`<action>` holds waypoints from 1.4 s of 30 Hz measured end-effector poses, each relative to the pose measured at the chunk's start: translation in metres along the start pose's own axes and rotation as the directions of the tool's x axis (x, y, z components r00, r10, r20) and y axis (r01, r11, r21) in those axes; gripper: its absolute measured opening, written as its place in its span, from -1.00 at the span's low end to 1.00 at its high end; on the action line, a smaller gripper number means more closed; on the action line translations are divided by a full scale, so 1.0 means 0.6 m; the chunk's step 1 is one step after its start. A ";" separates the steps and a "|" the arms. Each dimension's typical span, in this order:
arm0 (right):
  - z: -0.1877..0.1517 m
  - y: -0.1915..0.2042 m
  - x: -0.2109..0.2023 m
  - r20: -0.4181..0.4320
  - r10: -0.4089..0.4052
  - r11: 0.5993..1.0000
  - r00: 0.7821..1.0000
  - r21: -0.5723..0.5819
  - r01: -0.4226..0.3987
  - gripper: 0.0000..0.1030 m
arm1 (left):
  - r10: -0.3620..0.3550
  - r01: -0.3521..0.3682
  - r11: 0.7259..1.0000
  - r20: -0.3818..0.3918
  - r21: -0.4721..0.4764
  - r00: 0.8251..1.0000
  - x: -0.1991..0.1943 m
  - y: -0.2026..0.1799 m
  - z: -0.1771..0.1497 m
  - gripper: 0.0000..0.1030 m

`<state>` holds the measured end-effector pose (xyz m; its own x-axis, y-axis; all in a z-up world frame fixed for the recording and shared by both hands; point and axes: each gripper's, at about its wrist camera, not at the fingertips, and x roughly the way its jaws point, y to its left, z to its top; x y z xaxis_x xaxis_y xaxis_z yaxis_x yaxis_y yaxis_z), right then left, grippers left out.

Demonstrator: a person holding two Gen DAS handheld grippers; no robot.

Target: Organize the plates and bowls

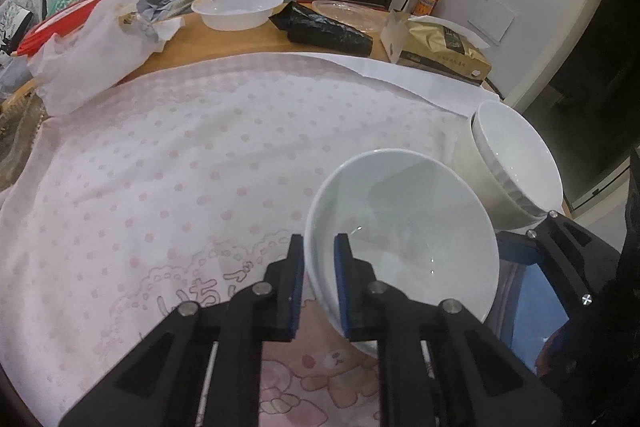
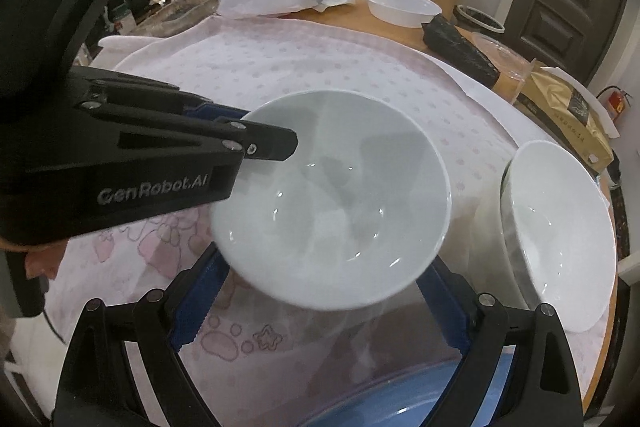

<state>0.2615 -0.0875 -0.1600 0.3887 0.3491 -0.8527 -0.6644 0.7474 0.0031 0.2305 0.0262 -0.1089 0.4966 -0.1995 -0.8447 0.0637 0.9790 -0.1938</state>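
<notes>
Two white bowls take up the near side of the table: the left gripper (image 1: 320, 281) has its blue-padded fingers clamped on the rim of one white bowl (image 1: 404, 231), one pad inside and one outside, so the bowl hangs tilted above the pink dotted cloth (image 1: 200, 155). The bowl is empty, showing only glossy reflections. Just to its right stands a stack of white bowls (image 1: 516, 167) near the table edge, the top one empty as well. The right gripper (image 2: 320, 307) sits below and in front of the held bowl with its fingers spread wide and nothing between them; a blue surface (image 2: 360, 399) shows under it, too cropped to identify. At the far side, on bare wood, rests a translucent plastic container (image 1: 238, 7), apparently empty, beside a black crinkled bag (image 1: 328, 29), a clear plastic lid (image 1: 352, 13) and a gold paper bag (image 1: 444, 47) whose print is too small to read. A white plastic bag (image 1: 96, 39) slumps at the far left over something red. In the right wrist view the left gripper's body carries the lettering "GenRobot.AI". The cloth shows pink cartoon outlines and some characters that I cannot make out.
</notes>
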 end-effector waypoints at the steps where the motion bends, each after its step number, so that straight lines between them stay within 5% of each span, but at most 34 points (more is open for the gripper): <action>1: 0.001 -0.001 0.003 -0.001 0.002 1.000 1.000 0.005 -0.002 0.76 | 0.000 0.000 1.000 0.000 0.000 1.000 0.001 0.000 0.000 -0.81; 19: -0.005 0.008 0.000 0.033 -0.001 1.000 0.999 0.007 0.001 0.68 | 0.071 -0.073 0.996 0.036 0.060 0.997 -0.020 -0.019 -0.013 -0.80; 42: -0.020 -0.019 -0.128 0.174 -0.015 1.000 0.985 0.027 0.010 0.67 | 0.094 -0.113 0.985 0.143 0.131 0.985 -0.123 -0.109 0.003 -0.80</action>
<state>0.2313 -0.1296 -0.1006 0.5034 0.4309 -0.7489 -0.6427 0.7660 0.0087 0.1912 -0.0231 -0.0327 0.6191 -0.0982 -0.7792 0.1195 0.9924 -0.0301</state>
